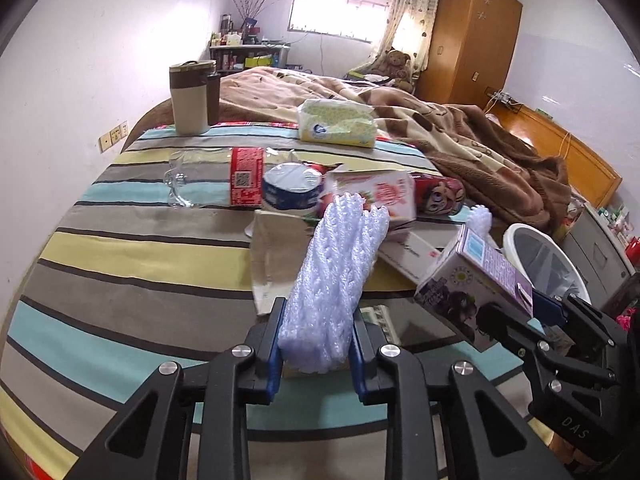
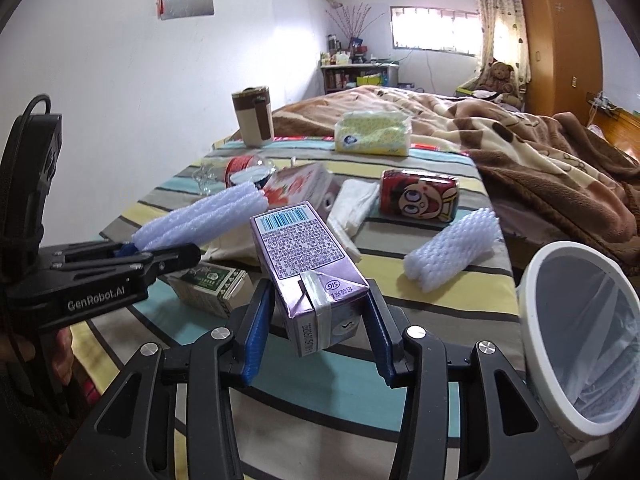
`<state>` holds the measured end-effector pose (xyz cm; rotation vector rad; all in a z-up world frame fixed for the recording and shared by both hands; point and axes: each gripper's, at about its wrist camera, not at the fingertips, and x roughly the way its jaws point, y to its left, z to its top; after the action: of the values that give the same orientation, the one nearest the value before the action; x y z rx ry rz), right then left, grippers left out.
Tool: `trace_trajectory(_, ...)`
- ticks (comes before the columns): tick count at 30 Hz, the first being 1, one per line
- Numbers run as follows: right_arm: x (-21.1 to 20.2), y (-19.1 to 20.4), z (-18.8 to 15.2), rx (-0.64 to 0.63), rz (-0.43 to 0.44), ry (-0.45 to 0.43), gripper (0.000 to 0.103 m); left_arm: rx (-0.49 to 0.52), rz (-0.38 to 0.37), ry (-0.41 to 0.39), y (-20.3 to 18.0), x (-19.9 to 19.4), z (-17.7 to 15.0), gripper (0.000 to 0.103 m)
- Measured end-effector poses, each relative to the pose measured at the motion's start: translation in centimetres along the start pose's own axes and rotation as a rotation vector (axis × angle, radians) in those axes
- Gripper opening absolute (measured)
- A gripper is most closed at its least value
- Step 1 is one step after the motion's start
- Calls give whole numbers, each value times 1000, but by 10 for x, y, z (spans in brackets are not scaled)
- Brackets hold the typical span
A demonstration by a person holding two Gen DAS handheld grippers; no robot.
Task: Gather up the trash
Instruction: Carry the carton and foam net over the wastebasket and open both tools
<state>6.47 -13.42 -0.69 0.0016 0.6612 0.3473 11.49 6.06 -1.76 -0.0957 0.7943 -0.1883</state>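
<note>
My left gripper (image 1: pixel 318 344) is shut on a white foam net sleeve (image 1: pixel 340 272), held above the striped table; it also shows in the right wrist view (image 2: pixel 200 220). My right gripper (image 2: pixel 318 320) is shut on a purple drink carton (image 2: pixel 308 264), held above the table's front edge; the carton also shows in the left wrist view (image 1: pixel 476 280). On the table lie a clear plastic bottle (image 1: pixel 216 180), a strawberry carton (image 1: pixel 372 194), a red cartoon can (image 2: pixel 418 196), a second foam sleeve (image 2: pixel 452 248) and a green-white box (image 2: pixel 208 284).
A white-rimmed trash bin (image 2: pixel 580 344) with a clear liner stands at the right of the table. A brown-beige thermos (image 1: pixel 192 96) and a tissue pack (image 1: pixel 338 122) stand at the table's far side. A bed with a brown blanket (image 2: pixel 540 160) lies beyond.
</note>
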Motion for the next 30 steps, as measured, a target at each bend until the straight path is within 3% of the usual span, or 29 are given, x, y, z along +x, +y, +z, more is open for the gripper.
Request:
trace_trajectory(15,-39,-36,1,76,-57,-89,46,20,-81,-62,-46,-30,3,27)
trace_trajectory(30,-72,-99,-1,182,-231,-128,46,107,-192,-72,-125,-23,21,27)
